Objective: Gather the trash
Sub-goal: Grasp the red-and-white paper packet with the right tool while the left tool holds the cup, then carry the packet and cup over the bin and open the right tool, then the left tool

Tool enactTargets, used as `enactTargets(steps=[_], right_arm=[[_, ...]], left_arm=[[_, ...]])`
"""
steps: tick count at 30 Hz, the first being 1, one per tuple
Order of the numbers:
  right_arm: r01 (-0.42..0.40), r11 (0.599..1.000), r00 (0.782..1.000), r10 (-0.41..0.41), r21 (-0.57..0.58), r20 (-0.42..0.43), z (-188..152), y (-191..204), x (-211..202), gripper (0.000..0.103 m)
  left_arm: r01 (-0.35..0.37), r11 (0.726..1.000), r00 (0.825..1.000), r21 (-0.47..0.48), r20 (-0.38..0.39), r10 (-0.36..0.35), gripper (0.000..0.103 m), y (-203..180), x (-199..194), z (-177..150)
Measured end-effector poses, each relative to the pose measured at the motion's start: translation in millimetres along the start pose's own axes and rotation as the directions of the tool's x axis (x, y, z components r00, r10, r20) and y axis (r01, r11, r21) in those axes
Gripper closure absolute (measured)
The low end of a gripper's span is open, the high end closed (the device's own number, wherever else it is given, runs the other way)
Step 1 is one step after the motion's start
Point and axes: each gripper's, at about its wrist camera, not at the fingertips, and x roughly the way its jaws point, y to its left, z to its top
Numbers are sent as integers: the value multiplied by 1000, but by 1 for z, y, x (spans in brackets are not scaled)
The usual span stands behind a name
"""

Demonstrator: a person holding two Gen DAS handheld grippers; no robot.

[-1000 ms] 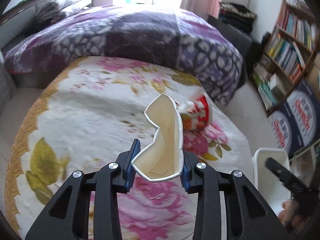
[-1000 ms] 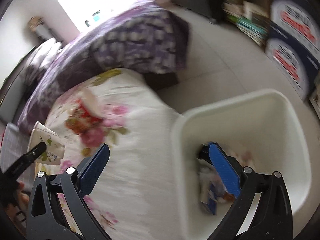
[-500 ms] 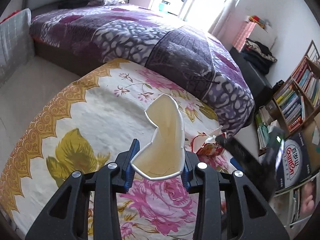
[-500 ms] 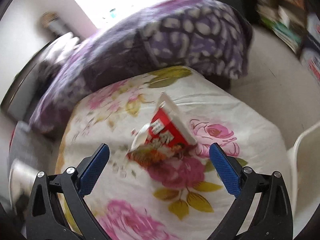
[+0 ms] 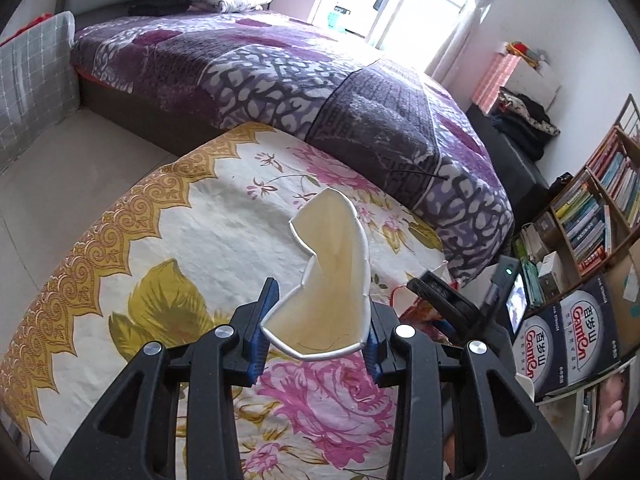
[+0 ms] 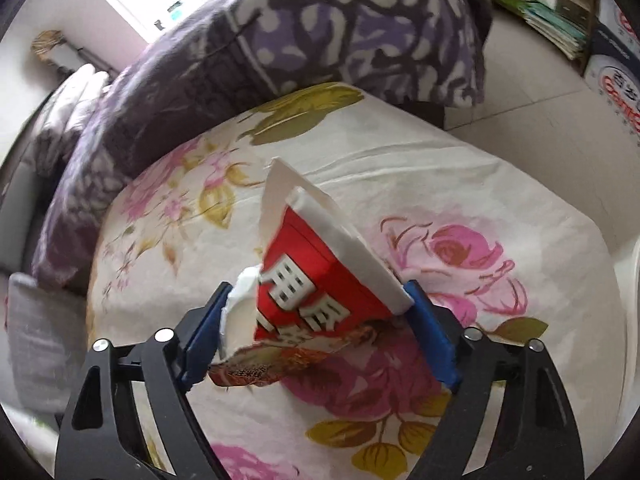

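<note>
Left wrist view shows my left gripper [image 5: 316, 320] with its fingers [image 5: 262, 320] clamped on a crushed paper cup [image 5: 330, 280], squeezed flat at the base so the dented rim fans upward and away from me. I hold it low on the body because that is where the crumpled wall gives the pads something firm to bite. It hangs above the flowered cloth [image 5: 192, 232] spread over the desk, not touching it.

My right gripper [image 6: 316, 336] is down at the cloth [image 6: 460, 168], its blue fingers [image 6: 430, 340] set either side of a red noodle cup [image 6: 316, 276] that lies tipped on its side with its white rim pointing away and a torn foil lid curling underneath. The left pad looks to be against the torn white edge and the right pad against the rim — but I cannot tell if they have pressed home or only bracket it. The cup seems to rest on the cloth, so I judge this grasp is only forming.

Both tools point forward and slightly down, the right one sitting lower and just beside the left. The purple bed [image 5: 300, 80] lies beyond — a white bin edge [image 6: 630, 276] shows at the far right, near enough for a short carry
</note>
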Motion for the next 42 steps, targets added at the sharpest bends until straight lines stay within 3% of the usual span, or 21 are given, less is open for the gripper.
enactTargets(steps=[6, 18, 30, 42], right_arm=[[-36, 989, 999, 38, -142, 8, -27, -2, -20, 28], [-87, 968, 994, 98, -235, 37, -68, -24, -98, 27], [-67, 969, 992, 90, -238, 86, -62, -67, -154, 26], [-26, 987, 991, 46, -158, 123, -50, -131, -165, 25]], left_arm=[[-15, 1000, 1000, 8, 9, 15, 65, 2, -3, -2], [-49, 996, 999, 75, 5, 48, 65, -14, -6, -21], [-62, 983, 998, 170, -6, 64, 65, -53, 2, -44], [-68, 967, 997, 246, -14, 73, 65, -94, 13, -64]])
